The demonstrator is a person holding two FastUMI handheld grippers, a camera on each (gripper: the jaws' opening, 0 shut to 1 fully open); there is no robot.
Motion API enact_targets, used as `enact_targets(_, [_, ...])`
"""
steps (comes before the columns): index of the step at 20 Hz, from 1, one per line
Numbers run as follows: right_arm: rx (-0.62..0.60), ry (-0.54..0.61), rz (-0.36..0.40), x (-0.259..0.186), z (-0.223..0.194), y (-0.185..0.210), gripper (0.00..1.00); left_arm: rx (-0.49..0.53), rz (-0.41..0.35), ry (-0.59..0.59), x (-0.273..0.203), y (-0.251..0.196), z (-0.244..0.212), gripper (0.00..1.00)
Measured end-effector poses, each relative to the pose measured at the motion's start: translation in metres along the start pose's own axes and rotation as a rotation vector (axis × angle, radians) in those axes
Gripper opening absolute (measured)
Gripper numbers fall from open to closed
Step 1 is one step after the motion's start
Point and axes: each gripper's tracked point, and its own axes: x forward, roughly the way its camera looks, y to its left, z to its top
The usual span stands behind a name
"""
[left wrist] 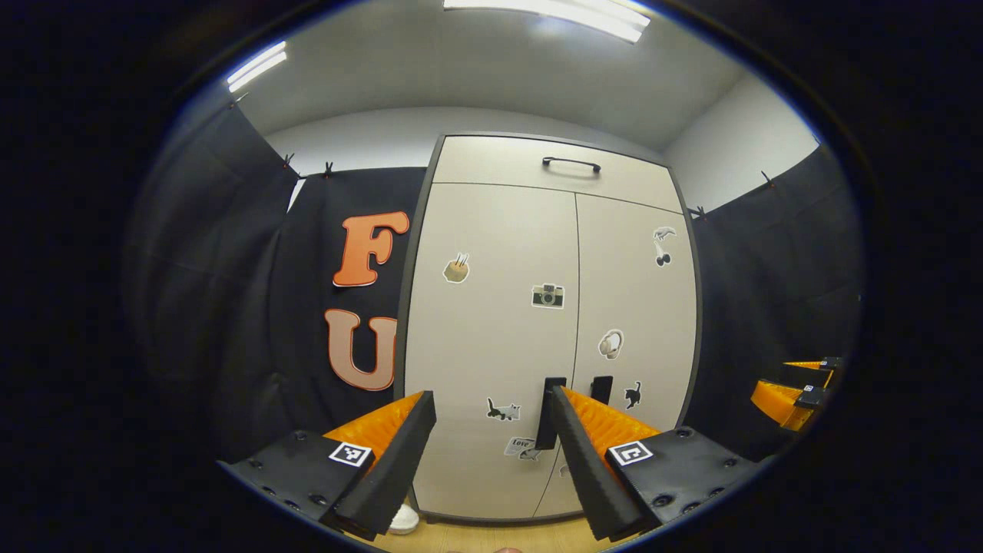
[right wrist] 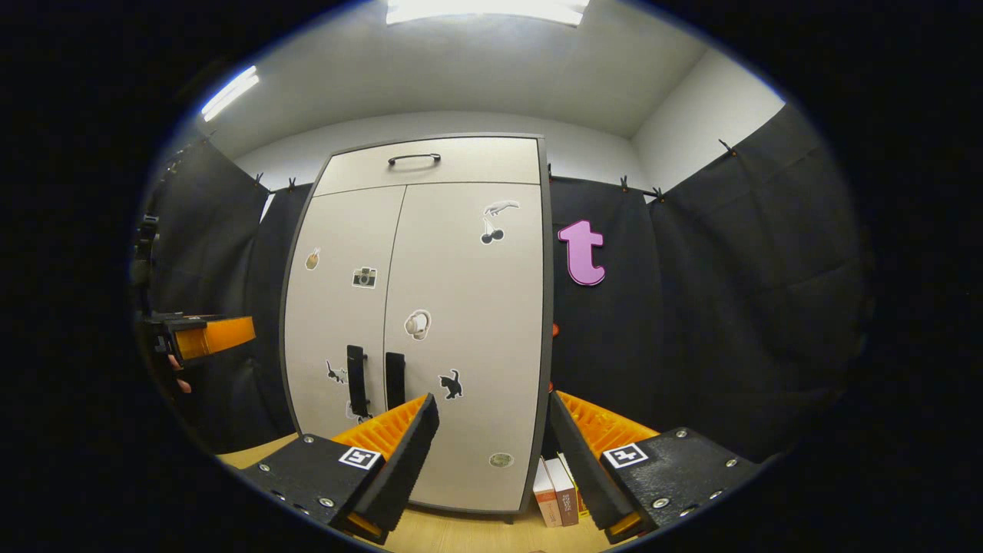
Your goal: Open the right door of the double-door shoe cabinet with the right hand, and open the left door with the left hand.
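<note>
A tall cream shoe cabinet (left wrist: 499, 322) (right wrist: 453, 307) with a dark frame stands ahead, both doors closed and dotted with small stickers. Two black vertical handles sit beside the centre seam: the left door handle (left wrist: 550, 413) (right wrist: 355, 380) and the right door handle (left wrist: 602, 389) (right wrist: 395, 380). My left gripper (left wrist: 491, 411) is open, short of the cabinet, its right finger overlapping the left handle in the left gripper view. My right gripper (right wrist: 491, 411) is open too, apart from the doors and low before the right door. The right gripper (left wrist: 795, 392) shows at the far right, the left gripper (right wrist: 203, 336) at the far left.
A top drawer with a black handle (left wrist: 571, 163) (right wrist: 415, 158) sits above the doors. Some books (right wrist: 557, 491) stand on the wooden floor (right wrist: 476, 534) right of the cabinet. A white shoe (left wrist: 405, 520) lies at the cabinet's left foot. Black cloth walls close in both sides.
</note>
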Motion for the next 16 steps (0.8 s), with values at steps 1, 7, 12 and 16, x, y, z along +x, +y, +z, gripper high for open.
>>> enact_targets(1, [0.005, 0.006, 0.002, 0.004, -0.002, 0.003, 0.89, 0.004, 0.006, -0.001, 0.000, 0.004, 0.000, 0.96])
enact_targets(7, [0.006, 0.041, 0.042, 0.037, -0.019, 0.032, 0.89, 0.042, 0.054, -0.006, -0.003, 0.035, -0.001, 0.95])
enact_targets(12, [0.006, 0.077, 0.108, 0.079, -0.037, 0.078, 0.89, 0.062, 0.124, 0.003, -0.009, 0.077, -0.007, 0.96])
enact_targets(16, [-0.002, 0.116, 0.144, 0.116, -0.052, 0.111, 0.89, 0.083, 0.174, 0.004, -0.014, 0.108, -0.009, 0.96])
